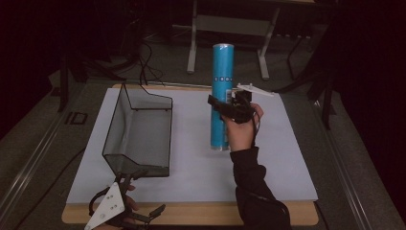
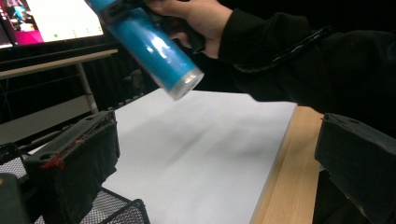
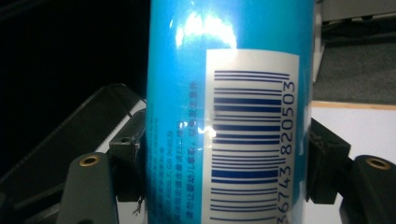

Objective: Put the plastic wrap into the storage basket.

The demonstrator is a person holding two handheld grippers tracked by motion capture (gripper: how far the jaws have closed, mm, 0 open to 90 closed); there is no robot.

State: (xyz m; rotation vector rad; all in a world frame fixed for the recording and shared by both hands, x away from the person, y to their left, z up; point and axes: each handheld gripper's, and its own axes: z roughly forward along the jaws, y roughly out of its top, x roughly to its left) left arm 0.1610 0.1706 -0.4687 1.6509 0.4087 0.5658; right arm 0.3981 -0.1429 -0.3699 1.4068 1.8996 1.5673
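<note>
The right claw (image 1: 225, 109) is clamped on a tall blue cylindrical can (image 1: 222, 96), one jaw on either side at about mid-height; in the right gripper view both pads press against the can's wall, with a white barcode label (image 3: 252, 140) facing the camera between them. The can stands upright, slightly right of the table's centre in the high view; the left gripper view shows its pale bottom rim (image 2: 187, 84) lifted clear of the white mat (image 1: 191, 158) that covers the table (image 1: 191, 214). The hand (image 1: 242, 129) holding this claw comes in from 6 o'clock, in a dark sleeve (image 1: 253, 187). A black wire-mesh basket (image 1: 139, 132) sits at 9 o'clock from the can, well apart from it, tipped with its opening upward and to the right. The left claw (image 1: 139, 199) rests at the table's near edge, at 7 o'clock from the can, just beside the basket's near corner; its jaws stand wide apart with nothing between them.
</note>
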